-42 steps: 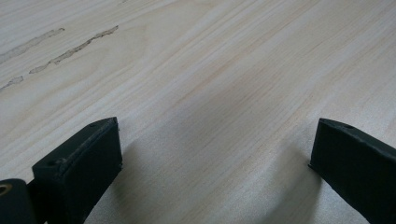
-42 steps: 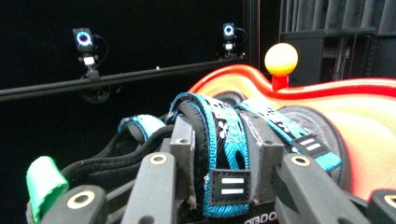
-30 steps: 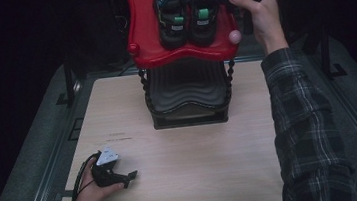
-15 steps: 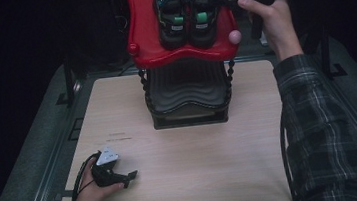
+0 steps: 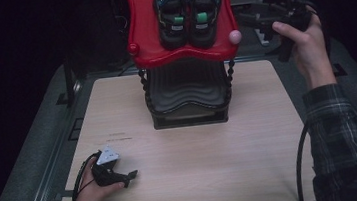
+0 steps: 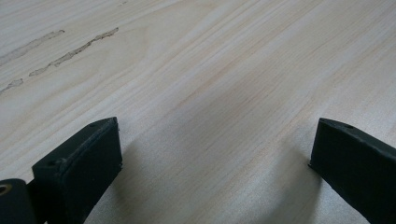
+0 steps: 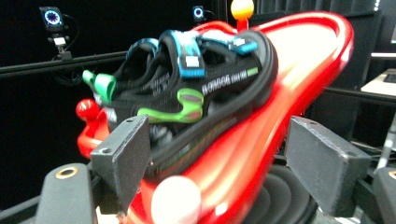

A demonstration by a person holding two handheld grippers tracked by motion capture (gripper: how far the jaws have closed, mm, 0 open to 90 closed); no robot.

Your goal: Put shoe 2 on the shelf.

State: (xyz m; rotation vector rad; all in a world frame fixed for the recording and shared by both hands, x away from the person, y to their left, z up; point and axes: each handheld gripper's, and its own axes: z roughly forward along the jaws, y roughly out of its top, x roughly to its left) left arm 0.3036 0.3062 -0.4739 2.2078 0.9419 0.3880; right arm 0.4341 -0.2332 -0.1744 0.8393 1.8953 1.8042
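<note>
Withdrawing right hand-held gripper (image 5: 251, 21), sandals (image 5: 189, 11) released

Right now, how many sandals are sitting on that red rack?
2. The left sandal and the right sandal lie side by side on the top red shelf; the black shelf underneath looks bare, though partly hidden.

White lettering runs along a side strap of the black sandal (image 7: 205, 84) at centre frame, too blurred to read; nothing else carries legible text.
</note>
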